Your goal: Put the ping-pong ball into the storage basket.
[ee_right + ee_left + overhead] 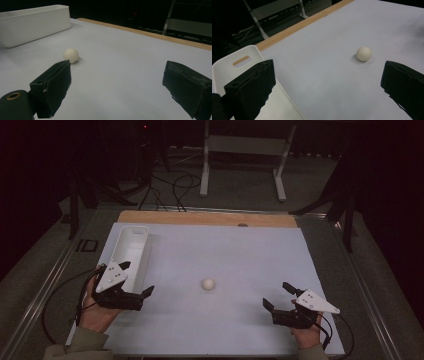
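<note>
1. A small white ball (208, 284) lies alone on the pale sheet (225, 255) that covers the table, a little below the middle of the high view, between the two grippers and touched by neither.
2. The left gripper (136, 279) sits at the lower left of the high view, held in the person's left hand (98, 312); its jaws stand wide apart with nothing between them — one is over the near end of the white bin (131, 251), the other over the sheet.
3. In the left gripper view the ball (363, 53) rests right of centre, beyond the jaws and nearer the right-hand one; the bin (242, 62), with its slot handle, fills the lower left.
4. The right gripper (278, 295) is at the lower right of the high view, in the right hand (306, 336); its jaws are also spread wide and empty, pointing toward the upper left of the frame.
5. In the right gripper view the ball (71, 55) lies left of centre, just beyond the left-hand jaw — the bin (32, 23) stretches across the upper left.
6. A bare wooden strip (200, 218) runs along the table's far edge.
</note>
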Motion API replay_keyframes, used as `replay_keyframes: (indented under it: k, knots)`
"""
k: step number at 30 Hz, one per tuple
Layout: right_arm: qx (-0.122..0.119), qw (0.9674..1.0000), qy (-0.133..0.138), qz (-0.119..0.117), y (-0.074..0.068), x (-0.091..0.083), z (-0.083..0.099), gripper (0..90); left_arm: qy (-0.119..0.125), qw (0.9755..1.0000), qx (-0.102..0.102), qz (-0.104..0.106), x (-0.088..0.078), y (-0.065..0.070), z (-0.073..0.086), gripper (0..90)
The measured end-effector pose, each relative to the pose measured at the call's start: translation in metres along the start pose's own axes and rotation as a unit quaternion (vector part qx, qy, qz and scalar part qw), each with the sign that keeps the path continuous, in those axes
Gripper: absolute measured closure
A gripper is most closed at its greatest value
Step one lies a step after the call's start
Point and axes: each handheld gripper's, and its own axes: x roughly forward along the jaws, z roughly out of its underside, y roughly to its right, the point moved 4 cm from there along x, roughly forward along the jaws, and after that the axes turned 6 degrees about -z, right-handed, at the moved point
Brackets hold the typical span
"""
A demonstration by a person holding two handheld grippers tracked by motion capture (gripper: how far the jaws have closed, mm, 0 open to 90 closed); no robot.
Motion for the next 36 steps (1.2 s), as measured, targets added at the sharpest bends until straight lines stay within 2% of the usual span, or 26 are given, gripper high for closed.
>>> replay_keyframes:
  k: [8,15,20,23,36]
  knots:
    - [0.000,1.0000,0.000,-0.001,0.000,0.000,0.000,8.1,-0.007,0.9999,0.008,0.011,0.009,0.005,-0.006,0.1]
    - [-0.001,1.0000,-0.002,-0.002,-0.001,0.000,0.000,8.2,-0.006,0.9997,0.005,0.022,0.015,0.007,-0.011,0.1]
    - [-0.001,1.0000,-0.001,-0.002,0.000,0.000,0.000,8.2,-0.013,0.9994,0.015,0.027,0.019,0.011,-0.015,0.1]
    - [0.000,1.0000,-0.001,-0.002,0.000,0.000,0.000,8.1,-0.011,0.9991,0.021,0.034,0.022,0.015,-0.022,0.1]
    - [0.000,1.0000,-0.001,-0.003,0.000,0.000,0.000,8.2,-0.024,0.9980,0.019,0.054,0.040,0.018,-0.029,0.1]
